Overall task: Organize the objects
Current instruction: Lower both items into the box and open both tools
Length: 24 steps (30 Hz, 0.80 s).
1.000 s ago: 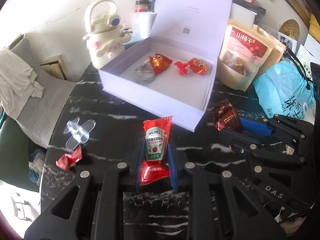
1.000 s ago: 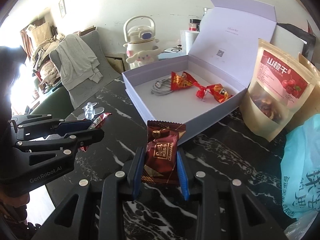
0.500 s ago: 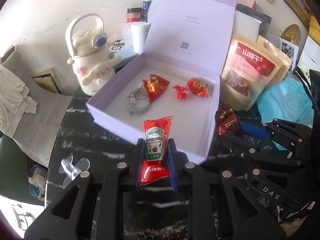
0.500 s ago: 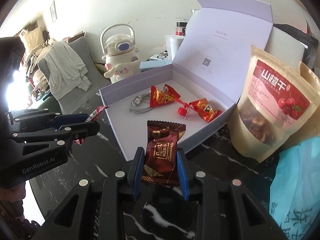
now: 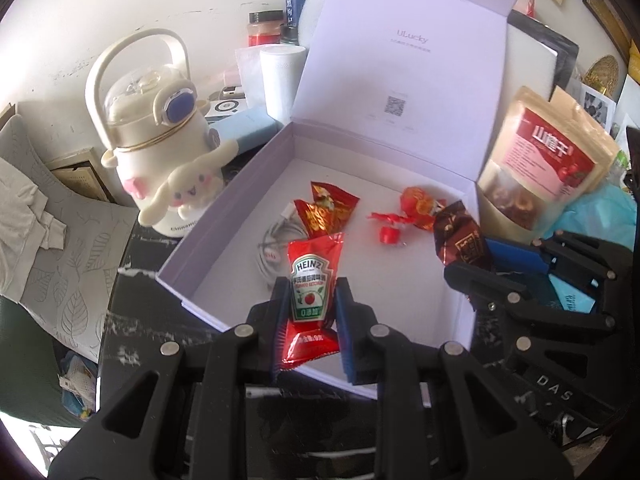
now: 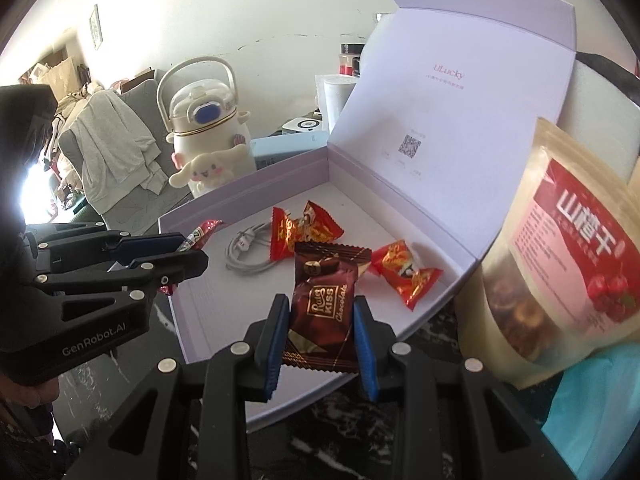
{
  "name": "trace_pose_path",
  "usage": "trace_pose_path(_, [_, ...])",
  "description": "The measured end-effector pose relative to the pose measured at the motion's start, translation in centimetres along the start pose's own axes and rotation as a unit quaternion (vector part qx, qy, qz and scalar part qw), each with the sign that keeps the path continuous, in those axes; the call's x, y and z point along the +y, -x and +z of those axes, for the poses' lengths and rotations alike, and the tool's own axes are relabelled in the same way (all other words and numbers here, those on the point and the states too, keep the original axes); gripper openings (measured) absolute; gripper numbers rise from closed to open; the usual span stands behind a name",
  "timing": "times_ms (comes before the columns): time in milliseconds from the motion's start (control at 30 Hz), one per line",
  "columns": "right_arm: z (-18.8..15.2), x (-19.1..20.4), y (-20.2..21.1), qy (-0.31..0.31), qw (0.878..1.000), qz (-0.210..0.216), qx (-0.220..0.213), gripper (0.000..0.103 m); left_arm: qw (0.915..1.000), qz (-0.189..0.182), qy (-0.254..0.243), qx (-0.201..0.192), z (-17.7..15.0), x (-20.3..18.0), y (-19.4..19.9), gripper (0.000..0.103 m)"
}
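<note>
An open lavender box (image 5: 224,208) holds a white cable (image 5: 276,240), a red-gold candy (image 5: 324,212) and another red candy (image 5: 416,208). My left gripper (image 5: 311,300) is shut on a red Heinz ketchup packet (image 5: 310,276), held over the box's near part. At the right, my right gripper (image 5: 480,258) is shut on a brown chocolate packet (image 5: 460,236) above the box's right side. In the right wrist view the chocolate packet (image 6: 324,296) sits upright in the right gripper (image 6: 320,312) over the box (image 6: 248,192). The left gripper (image 6: 192,250) comes in from the left with the ketchup packet (image 6: 202,230).
A white cartoon-dog bottle (image 5: 160,152) stands left of the box. A dried-fruit pouch (image 5: 544,176) and a blue plastic bag (image 5: 600,216) crowd its right side. Jars and a white cup (image 5: 280,80) stand behind. The table (image 5: 160,320) is black marble.
Both grippers have moved forward from above the table to over the box, each still holding its packet. The box now fills much more of both views.
</note>
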State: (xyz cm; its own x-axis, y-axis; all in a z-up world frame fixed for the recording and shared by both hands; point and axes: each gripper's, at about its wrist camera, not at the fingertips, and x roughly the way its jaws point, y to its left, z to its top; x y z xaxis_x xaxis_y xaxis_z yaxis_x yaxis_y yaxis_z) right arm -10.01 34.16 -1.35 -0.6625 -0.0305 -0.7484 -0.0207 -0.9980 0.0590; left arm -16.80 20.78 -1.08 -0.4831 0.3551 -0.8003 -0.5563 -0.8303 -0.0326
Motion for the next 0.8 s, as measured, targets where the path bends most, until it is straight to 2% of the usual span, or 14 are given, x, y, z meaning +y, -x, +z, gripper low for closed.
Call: trace_pose_path(800, [4.5, -1.8, -5.6, 0.011, 1.0, -0.026, 0.01, 0.031, 0.9992, 0.007, -0.036, 0.013, 5.5, 0.1, -5.7, 0.021])
